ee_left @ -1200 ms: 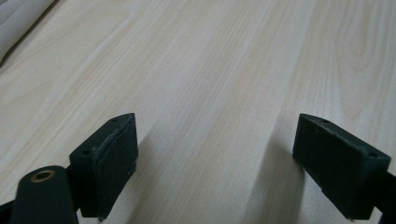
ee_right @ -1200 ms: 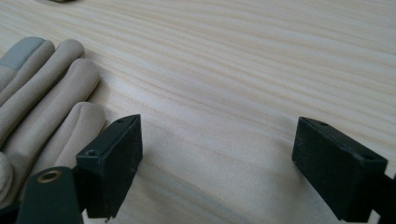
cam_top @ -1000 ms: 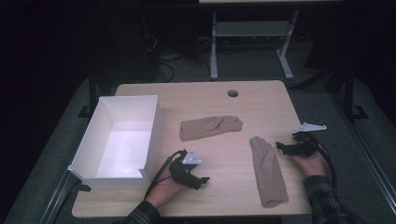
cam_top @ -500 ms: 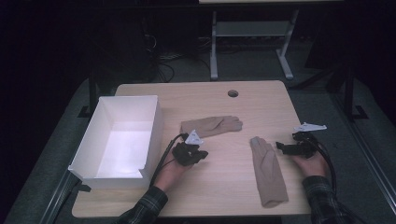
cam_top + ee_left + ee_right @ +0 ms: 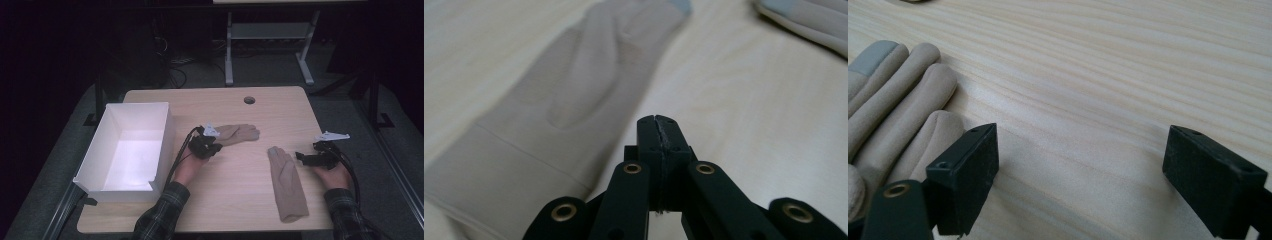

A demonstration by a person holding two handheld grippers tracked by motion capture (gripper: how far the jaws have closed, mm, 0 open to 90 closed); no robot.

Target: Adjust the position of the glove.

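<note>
Two beige gloves lie flat on the wooden table. One glove [image 5: 239, 133] [image 5: 574, 95] lies crosswise at mid-table with its cuff toward my left gripper [image 5: 212, 148] [image 5: 658, 123]. That gripper is shut, its jaws pressed together with nothing between them, right beside the glove's cuff edge. The other glove [image 5: 287, 182] [image 5: 893, 100] [image 5: 809, 20] lies lengthwise on the right, fingers pointing away from me. My right gripper [image 5: 301, 157] [image 5: 1078, 165] rests open on the table just right of that glove's fingertips, with bare wood between its jaws.
A white open box [image 5: 100, 165] stands at the table's left edge, close to my left forearm. A round cable hole [image 5: 249, 100] sits near the far edge. Bare wood [image 5: 235, 190] lies between the two gloves.
My left hand has moved away from me, from the near table to the cuff of the mid-table glove. The right hand and both gloves have stayed put.
</note>
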